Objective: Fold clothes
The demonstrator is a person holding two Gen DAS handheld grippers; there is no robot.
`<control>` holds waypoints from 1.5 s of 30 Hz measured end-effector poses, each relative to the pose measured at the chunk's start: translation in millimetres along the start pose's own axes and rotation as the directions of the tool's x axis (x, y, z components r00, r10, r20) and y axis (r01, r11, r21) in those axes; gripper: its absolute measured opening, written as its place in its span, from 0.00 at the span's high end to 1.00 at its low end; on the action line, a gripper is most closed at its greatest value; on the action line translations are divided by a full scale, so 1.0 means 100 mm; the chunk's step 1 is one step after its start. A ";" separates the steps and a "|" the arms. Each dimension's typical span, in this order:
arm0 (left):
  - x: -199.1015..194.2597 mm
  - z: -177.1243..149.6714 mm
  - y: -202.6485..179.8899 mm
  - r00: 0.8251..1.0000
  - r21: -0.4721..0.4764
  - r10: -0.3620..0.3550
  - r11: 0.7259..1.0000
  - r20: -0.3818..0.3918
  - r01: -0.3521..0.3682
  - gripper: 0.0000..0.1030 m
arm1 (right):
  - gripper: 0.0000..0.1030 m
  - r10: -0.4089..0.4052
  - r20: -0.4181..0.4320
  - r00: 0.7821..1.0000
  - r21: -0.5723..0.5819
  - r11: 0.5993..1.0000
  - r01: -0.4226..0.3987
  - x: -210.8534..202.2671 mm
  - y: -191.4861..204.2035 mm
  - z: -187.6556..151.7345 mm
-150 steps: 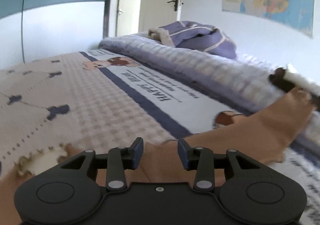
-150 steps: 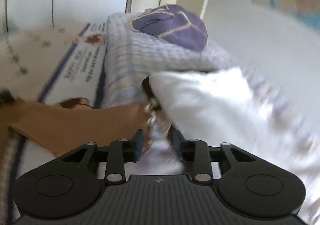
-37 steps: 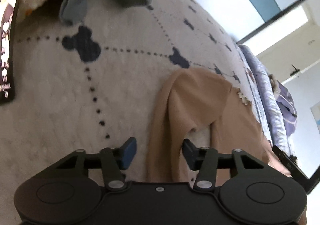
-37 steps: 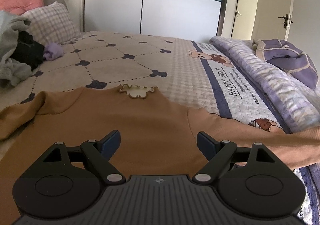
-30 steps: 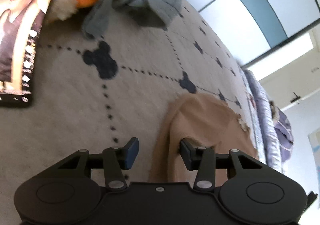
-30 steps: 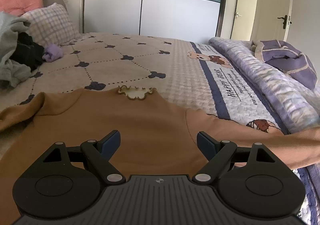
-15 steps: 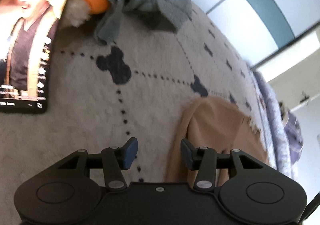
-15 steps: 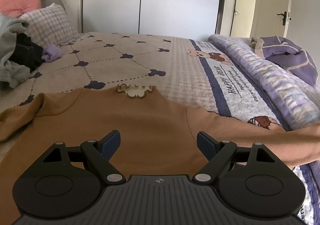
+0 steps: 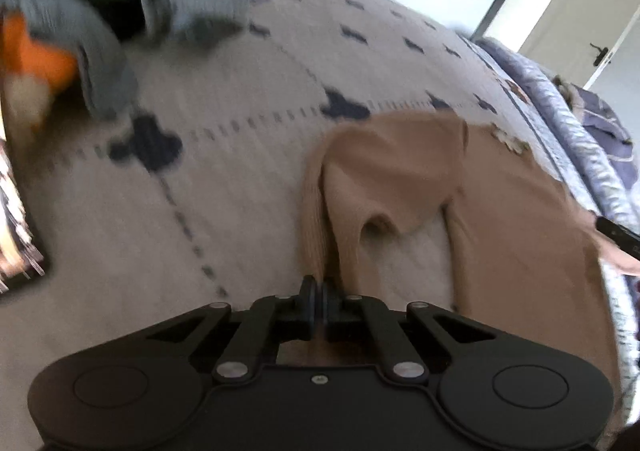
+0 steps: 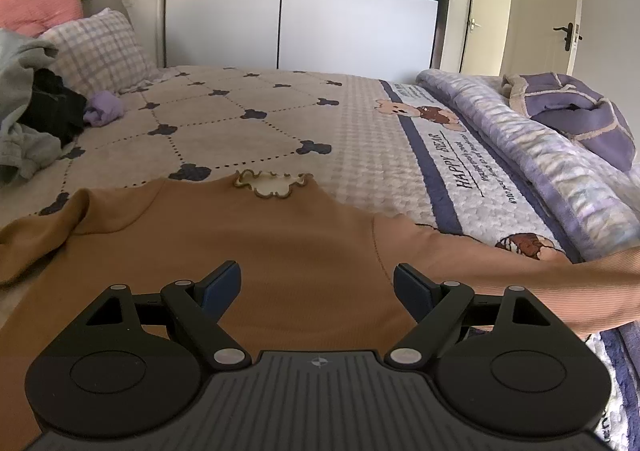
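A tan long-sleeved sweater [image 10: 260, 247] with a cream scalloped collar [image 10: 272, 183] lies spread on the bed. My left gripper [image 9: 319, 297] is shut on the cuff end of the sweater's left sleeve [image 9: 316, 211], which is bunched and folded beside the body [image 9: 520, 235]. My right gripper [image 10: 318, 287] is open and empty, low over the sweater's chest. The right sleeve [image 10: 520, 271] stretches out to the right.
A pile of grey and dark clothes [image 10: 28, 111] and a checked pillow [image 10: 96, 51] lie at the left. An orange item [image 9: 36, 59] and a screen's edge [image 9: 16, 235] lie near the left gripper. A purple folded garment [image 10: 580, 119] rests on a lilac blanket [image 10: 540, 171] at the right.
My left gripper has closed on the sleeve cuff; it was open over the sleeve half a second ago. The left view has swung toward the sweater. The right gripper has stayed put.
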State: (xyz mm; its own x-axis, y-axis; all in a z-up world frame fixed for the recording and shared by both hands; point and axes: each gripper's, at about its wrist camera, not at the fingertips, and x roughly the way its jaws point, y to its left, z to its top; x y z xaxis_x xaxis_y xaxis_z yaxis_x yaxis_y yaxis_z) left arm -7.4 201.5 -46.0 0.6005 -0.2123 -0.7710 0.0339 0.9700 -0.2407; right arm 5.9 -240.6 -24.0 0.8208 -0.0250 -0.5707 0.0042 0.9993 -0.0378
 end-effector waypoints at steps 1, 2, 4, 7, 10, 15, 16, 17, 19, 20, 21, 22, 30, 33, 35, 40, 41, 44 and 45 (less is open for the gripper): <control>-0.04 0.03 -0.01 0.999 0.028 0.046 0.999 0.025 -0.047 1.00 | 0.15 0.012 0.000 1.000 -0.003 1.000 -0.012 0.04 0.03 0.03; -0.07 0.08 -0.03 0.992 0.068 0.111 0.991 0.056 -0.114 1.00 | 0.15 0.023 0.000 1.000 -0.006 1.000 -0.023 0.08 0.07 0.06; -0.11 0.18 -0.10 0.958 0.157 0.255 0.949 0.133 -0.274 1.00 | 0.15 0.046 -0.001 0.999 -0.013 0.999 -0.046 0.16 0.13 0.12; -0.10 0.35 -0.15 0.895 0.220 0.383 0.875 0.229 -0.431 1.00 | 0.15 0.081 -0.002 0.997 -0.022 0.996 -0.081 0.28 0.23 0.21; -0.09 0.53 -0.13 0.862 0.190 0.430 0.854 0.268 -0.485 1.00 | 0.15 0.115 -0.003 0.993 -0.032 0.993 -0.115 0.40 0.33 0.30; 0.05 0.73 -0.11 0.815 0.161 0.503 0.814 0.288 -0.559 1.00 | 0.15 0.172 -0.006 0.985 -0.048 0.984 -0.172 0.61 0.49 0.46; 0.08 0.76 -0.10 0.810 0.152 0.507 0.812 0.296 -0.564 1.00 | 0.15 0.184 -0.007 0.983 -0.051 0.982 -0.184 0.65 0.52 0.49; 0.11 0.79 -0.09 0.801 0.145 0.515 0.807 0.304 -0.573 1.00 | 0.15 0.195 -0.008 0.981 -0.054 0.979 -0.195 0.69 0.55 0.52; 0.17 0.88 -0.07 0.783 0.132 0.533 0.794 0.321 -0.594 0.99 | 0.15 0.218 -0.009 0.976 -0.060 0.974 -0.218 0.77 0.62 0.58; 0.20 0.92 -0.05 0.776 0.120 0.540 0.791 0.327 -0.600 0.99 | 0.15 0.229 -0.010 0.973 -0.063 0.971 -0.229 0.81 0.65 0.61; 0.22 0.97 -0.03 0.768 0.104 0.547 0.788 0.333 -0.606 0.99 | 0.15 0.240 -0.011 0.971 -0.066 0.968 -0.240 0.85 0.68 0.64; 0.24 1.01 -0.01 0.760 0.093 0.555 0.784 0.339 -0.614 0.99 | 0.15 0.251 -0.012 0.968 -0.070 0.965 -0.251 0.89 0.72 0.67; 0.57 1.11 0.00 0.709 0.165 0.634 0.699 0.310 -0.696 0.97 | 0.15 0.336 -0.047 0.941 -0.158 0.927 -0.339 1.30 1.01 0.84; 0.67 1.12 0.00 0.703 0.201 0.652 0.676 0.283 -0.708 0.97 | 0.19 0.362 -0.085 0.928 -0.245 0.896 -0.371 1.54 1.14 0.84; 0.72 1.10 0.04 0.711 0.213 0.651 0.680 0.265 -0.702 0.96 | 0.27 0.376 -0.112 0.920 -0.301 0.869 -0.392 1.69 1.23 0.83; 0.82 1.11 0.22 0.733 0.184 0.647 0.710 0.212 -0.680 0.95 | 0.40 0.413 -0.160 0.897 -0.393 0.806 -0.442 2.01 1.38 0.83; 0.84 1.11 0.23 0.734 0.182 0.648 0.711 0.205 -0.679 0.95 | 0.40 0.424 -0.161 0.891 -0.379 0.807 -0.452 2.03 1.36 0.83; 0.95 1.10 0.24 0.726 0.203 0.660 0.697 0.192 -0.688 0.95 | 0.60 0.438 -0.138 0.888 -0.391 0.800 -0.456 2.03 1.37 0.76; 1.00 1.09 0.25 0.721 0.212 0.667 0.690 0.188 -0.692 0.95 | 0.72 0.441 -0.125 0.889 -0.408 0.794 -0.451 2.01 1.39 0.72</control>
State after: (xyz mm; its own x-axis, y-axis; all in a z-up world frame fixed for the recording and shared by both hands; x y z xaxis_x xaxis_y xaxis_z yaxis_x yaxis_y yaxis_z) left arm 140.2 217.1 -64.6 0.6057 0.5157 -0.6060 -0.2234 0.8411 0.4925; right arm 212.8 -104.2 -84.5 0.6601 0.4150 -0.6261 -0.5998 0.7930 -0.1068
